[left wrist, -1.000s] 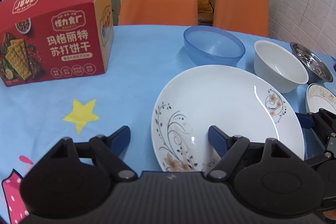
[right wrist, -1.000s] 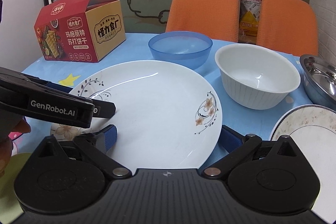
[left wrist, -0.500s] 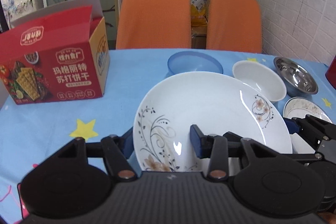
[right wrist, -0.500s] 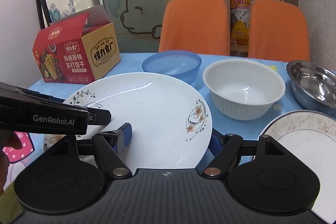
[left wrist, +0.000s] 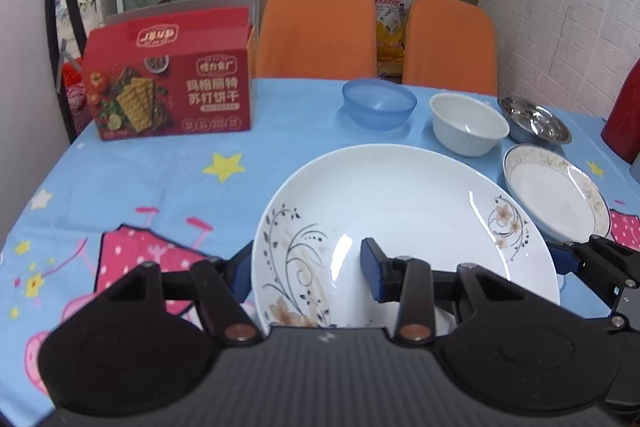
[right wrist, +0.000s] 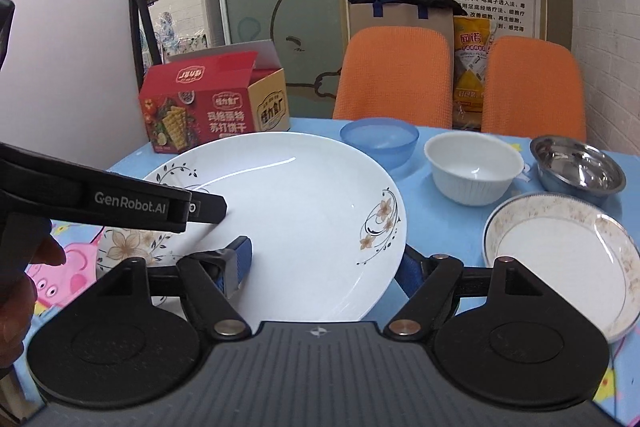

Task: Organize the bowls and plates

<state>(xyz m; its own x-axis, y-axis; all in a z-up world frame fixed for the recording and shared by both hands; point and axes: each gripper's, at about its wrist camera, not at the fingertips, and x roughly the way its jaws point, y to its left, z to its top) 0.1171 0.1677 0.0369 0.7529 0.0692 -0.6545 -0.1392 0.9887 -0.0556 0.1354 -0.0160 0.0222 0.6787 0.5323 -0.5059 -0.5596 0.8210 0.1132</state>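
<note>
A large white plate (left wrist: 400, 211) with a black floral print is held between both grippers, lifted off the blue tablecloth. My left gripper (left wrist: 306, 267) is shut on its left rim, one blue pad on top and one beneath. My right gripper (right wrist: 325, 265) is shut on the right rim of the same plate (right wrist: 304, 203). A blue bowl (left wrist: 378, 103), a white bowl (left wrist: 466, 125), a steel bowl (left wrist: 534, 121) and a small speckled-rim plate (left wrist: 556, 193) stand on the table beyond and to the right.
A red cracker box (left wrist: 172, 95) stands at the back left of the table (left wrist: 280, 147). Two orange chairs (left wrist: 316, 31) are behind it. A red container (left wrist: 624, 115) is at the far right edge. A hand (right wrist: 20, 291) holds the left gripper.
The left gripper's jaws went from wide open to shut on the plate's rim. Both grippers drew back and rose with the plate; the bowls and box now look farther away.
</note>
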